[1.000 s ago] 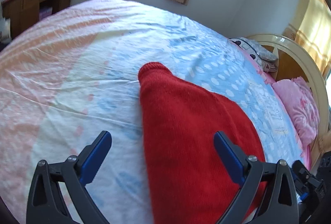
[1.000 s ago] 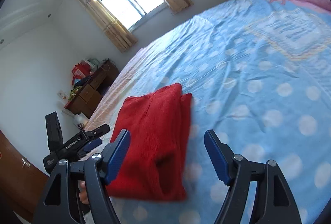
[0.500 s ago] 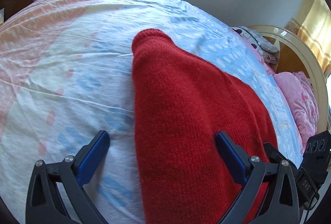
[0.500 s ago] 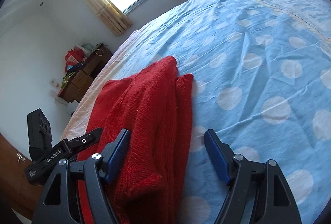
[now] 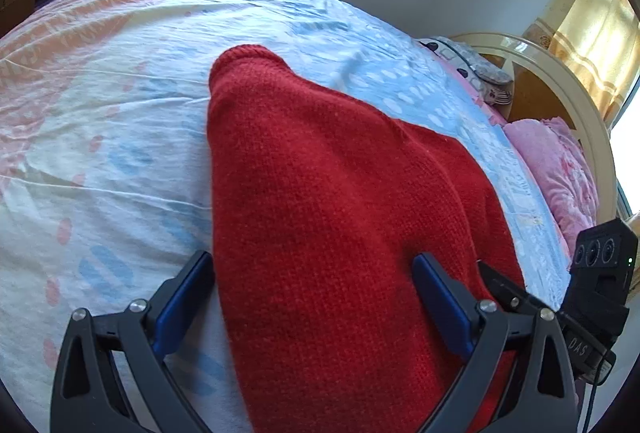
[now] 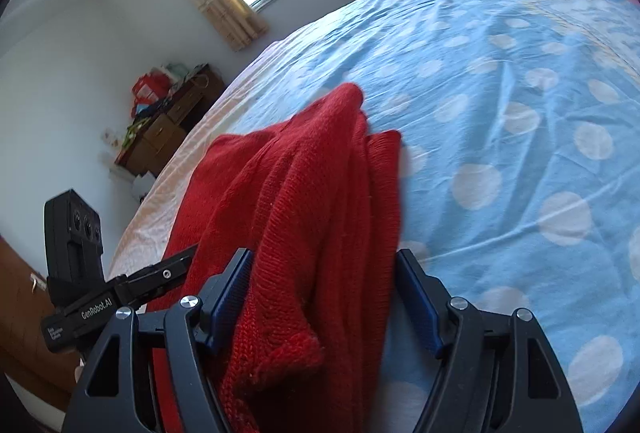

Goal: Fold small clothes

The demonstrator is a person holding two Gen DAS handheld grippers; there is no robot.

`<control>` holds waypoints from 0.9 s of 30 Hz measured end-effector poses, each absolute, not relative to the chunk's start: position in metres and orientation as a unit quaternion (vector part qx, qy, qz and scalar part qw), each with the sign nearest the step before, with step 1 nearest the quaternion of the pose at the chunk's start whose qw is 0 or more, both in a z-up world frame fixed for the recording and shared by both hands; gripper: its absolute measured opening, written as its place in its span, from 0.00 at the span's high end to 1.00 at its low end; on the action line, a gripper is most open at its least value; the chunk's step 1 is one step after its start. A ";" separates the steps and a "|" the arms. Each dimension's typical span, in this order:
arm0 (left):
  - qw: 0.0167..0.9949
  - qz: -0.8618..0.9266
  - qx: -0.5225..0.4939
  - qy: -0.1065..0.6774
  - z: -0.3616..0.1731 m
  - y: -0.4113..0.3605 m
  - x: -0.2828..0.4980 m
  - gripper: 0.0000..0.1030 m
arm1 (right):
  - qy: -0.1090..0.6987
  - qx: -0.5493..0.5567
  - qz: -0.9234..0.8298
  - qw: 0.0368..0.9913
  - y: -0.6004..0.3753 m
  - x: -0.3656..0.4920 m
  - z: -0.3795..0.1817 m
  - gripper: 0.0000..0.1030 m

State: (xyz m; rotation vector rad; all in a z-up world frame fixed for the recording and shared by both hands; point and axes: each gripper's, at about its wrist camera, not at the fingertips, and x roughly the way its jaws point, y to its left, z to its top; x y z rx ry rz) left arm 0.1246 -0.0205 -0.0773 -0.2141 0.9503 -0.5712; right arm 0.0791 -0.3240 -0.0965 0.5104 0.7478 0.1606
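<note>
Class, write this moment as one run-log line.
left gripper: open, astride red sweater | right gripper: open, astride sweater's edge | sweater: flat on bed

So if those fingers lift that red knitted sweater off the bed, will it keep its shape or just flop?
Probably flop: the red sweater already lies in soft bunched folds, so unheld parts would likely sag. Its coarse knit looks grippy rather than slippery against the fingers. It seems thick, so perhaps slightly weighty, but not fragile.
</note>
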 end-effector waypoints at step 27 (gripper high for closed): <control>0.792 -0.338 -0.110 0.497 -0.074 -0.025 0.121 0.11 | 0.306 0.407 0.077 0.857 -0.357 0.002 -0.104 0.42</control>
